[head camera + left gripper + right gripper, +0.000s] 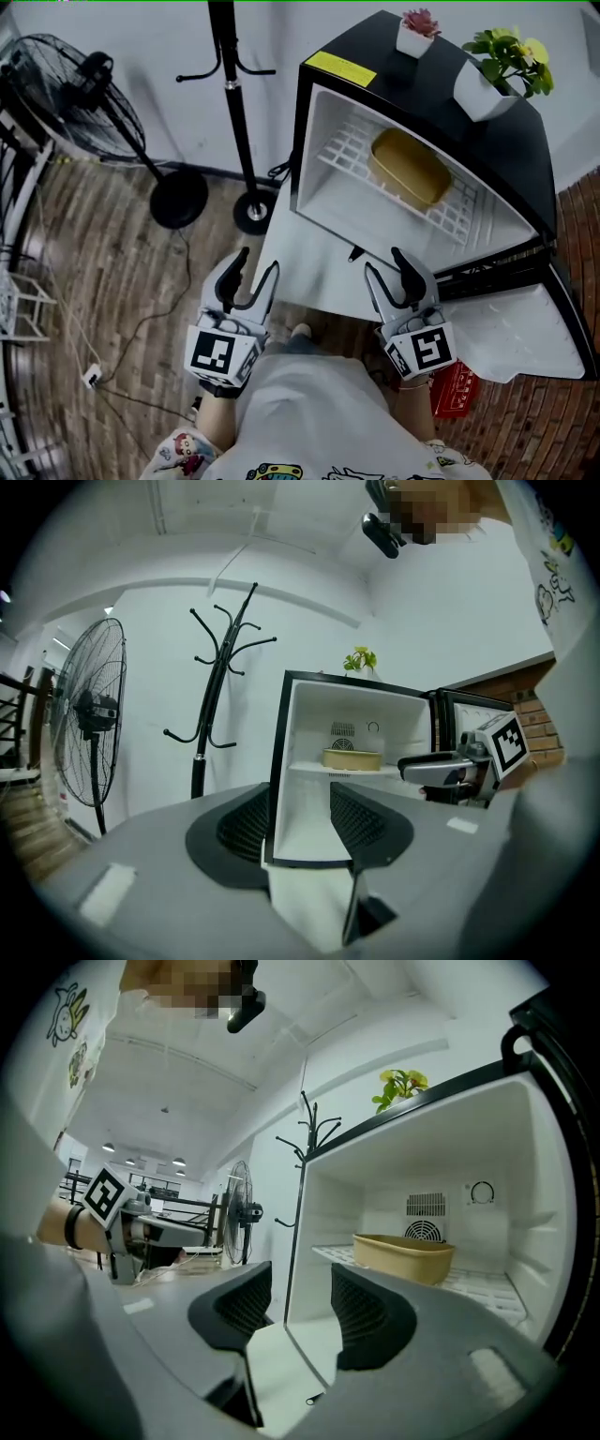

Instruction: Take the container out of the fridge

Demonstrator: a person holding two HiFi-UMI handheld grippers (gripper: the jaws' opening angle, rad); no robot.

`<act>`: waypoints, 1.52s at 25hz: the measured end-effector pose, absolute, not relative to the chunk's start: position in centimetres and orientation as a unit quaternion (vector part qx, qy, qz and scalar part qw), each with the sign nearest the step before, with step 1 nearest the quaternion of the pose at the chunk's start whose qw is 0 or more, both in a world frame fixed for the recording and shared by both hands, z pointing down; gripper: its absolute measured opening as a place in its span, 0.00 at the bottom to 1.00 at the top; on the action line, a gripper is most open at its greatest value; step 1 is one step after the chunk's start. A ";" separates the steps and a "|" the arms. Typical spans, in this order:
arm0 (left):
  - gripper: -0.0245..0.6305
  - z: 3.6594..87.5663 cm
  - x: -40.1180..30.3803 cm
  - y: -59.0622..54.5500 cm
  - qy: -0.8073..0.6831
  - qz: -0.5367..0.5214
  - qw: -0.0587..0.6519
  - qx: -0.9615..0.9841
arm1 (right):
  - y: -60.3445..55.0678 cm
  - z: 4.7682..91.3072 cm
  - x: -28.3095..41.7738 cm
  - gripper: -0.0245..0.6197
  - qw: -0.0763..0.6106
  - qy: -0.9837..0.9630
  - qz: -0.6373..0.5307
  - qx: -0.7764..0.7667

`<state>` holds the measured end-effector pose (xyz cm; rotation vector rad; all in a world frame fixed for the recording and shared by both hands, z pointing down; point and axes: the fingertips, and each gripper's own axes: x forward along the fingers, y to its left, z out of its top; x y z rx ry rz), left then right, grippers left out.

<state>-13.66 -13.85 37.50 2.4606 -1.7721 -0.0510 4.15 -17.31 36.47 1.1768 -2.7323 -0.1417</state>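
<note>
A small black fridge [422,103] stands open, its white inside showing. A shallow yellow container [410,167] rests on the white wire shelf [347,150] inside; it also shows as the container [352,758] and the container [403,1255] in the two gripper views. My left gripper [258,260] hangs in front of the fridge's left edge, open and empty. My right gripper [382,260] is level with it, below the fridge opening, also open and empty. Both are still apart from the container. Each gripper view shows its own jaws spread, with the fridge beyond them.
The fridge door [520,333] hangs open at the lower right. Two potted plants [417,33] [497,70] sit on the fridge top. A coat stand [239,112] and a standing fan [66,94] are to the left. A cable [131,328] runs over the wooden floor, and a red object [455,389] lies by the door.
</note>
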 end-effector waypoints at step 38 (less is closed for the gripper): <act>0.33 36.4 -8.3 -21.6 -0.397 0.011 0.052 0.916 | -19.7 35.0 7.0 0.36 0.095 -0.843 -0.055 0.527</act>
